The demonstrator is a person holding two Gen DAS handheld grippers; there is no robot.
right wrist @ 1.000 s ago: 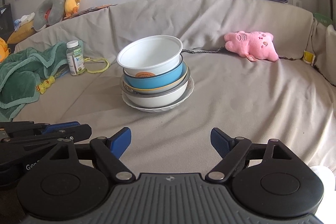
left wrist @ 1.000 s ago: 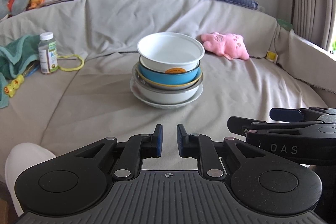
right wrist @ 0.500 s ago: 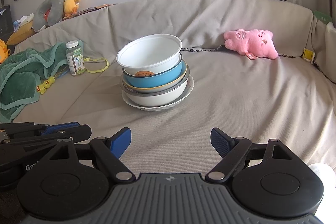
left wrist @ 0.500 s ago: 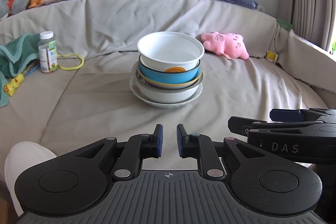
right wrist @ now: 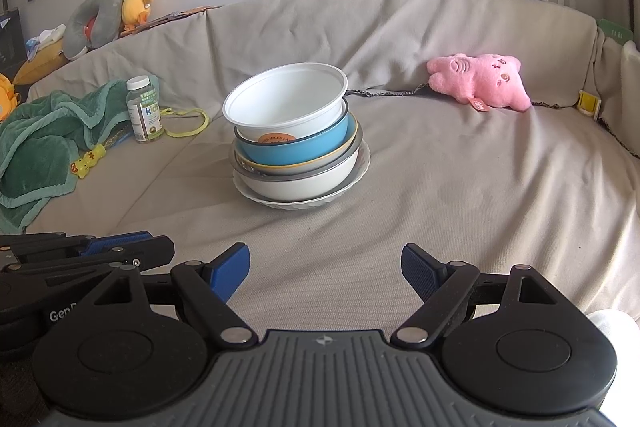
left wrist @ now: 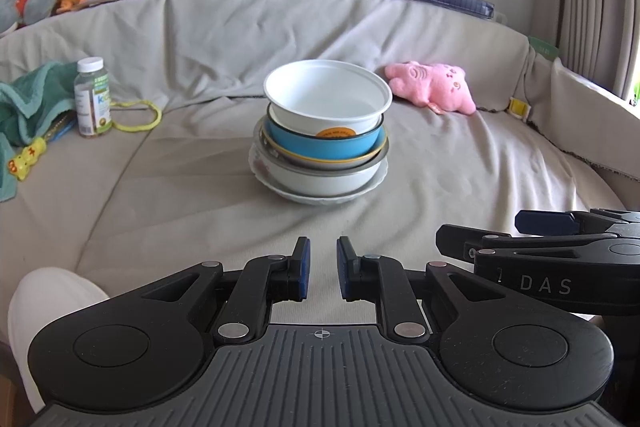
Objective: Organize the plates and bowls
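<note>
A stack of dishes stands in the middle of the beige-covered couch seat. A white bowl [left wrist: 326, 99] is on top, tilted a little. Under it come a blue bowl [left wrist: 304, 147], a grey-rimmed white bowl [left wrist: 320, 183] and a white scalloped plate [left wrist: 376, 183]. The right wrist view shows the same white bowl [right wrist: 286, 99], blue bowl [right wrist: 296, 151] and plate [right wrist: 354, 179]. My left gripper [left wrist: 322, 267] hangs well short of the stack, shut to a narrow gap with nothing in it. To its right, my right gripper [right wrist: 326, 267] is open and empty, equally far back.
A pink plush toy [left wrist: 432, 87] lies right of the stack. On the left are a pill bottle [left wrist: 93, 97], a yellow cord [left wrist: 136, 115], a green towel [left wrist: 24, 99] and a small yellow toy [left wrist: 26, 161]. A person's white-clad knee [left wrist: 48, 299] shows lower left.
</note>
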